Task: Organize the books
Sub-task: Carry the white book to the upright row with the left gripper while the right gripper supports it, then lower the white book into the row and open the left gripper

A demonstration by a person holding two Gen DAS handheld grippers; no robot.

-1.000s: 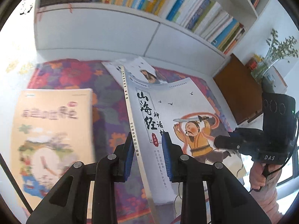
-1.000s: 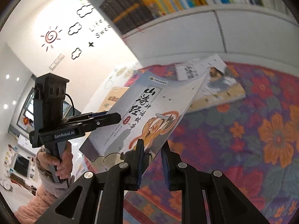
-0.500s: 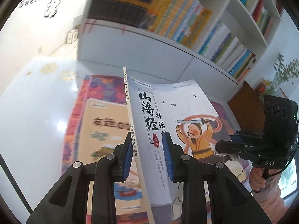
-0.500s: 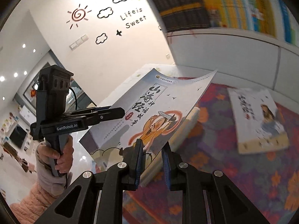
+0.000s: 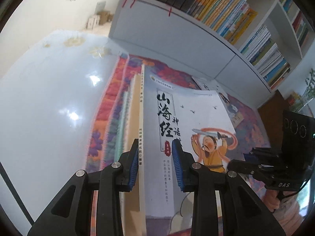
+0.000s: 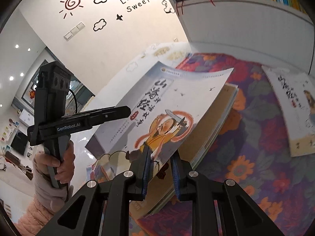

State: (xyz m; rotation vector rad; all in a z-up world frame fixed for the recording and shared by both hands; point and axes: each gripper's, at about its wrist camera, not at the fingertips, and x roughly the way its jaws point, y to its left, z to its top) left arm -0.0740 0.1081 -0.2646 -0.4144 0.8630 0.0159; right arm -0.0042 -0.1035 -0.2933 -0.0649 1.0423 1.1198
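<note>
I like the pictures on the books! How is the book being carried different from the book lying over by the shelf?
The pale warrior-cover book is tilted up in the air, its corner between the right gripper jaws; the white lady-cover book lies flat on the flowery cloth, untouched. Both have black brush lettering.

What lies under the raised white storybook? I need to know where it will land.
Under the white storybook lies a tan-covered book on the floral cloth. Its cover is mostly hidden, so its title cannot be read.

A home reading room: packed white bookshelves [image 5: 232, 25], floral rug [image 6: 256, 157], playful wall decals [image 6: 102, 2].
</note>
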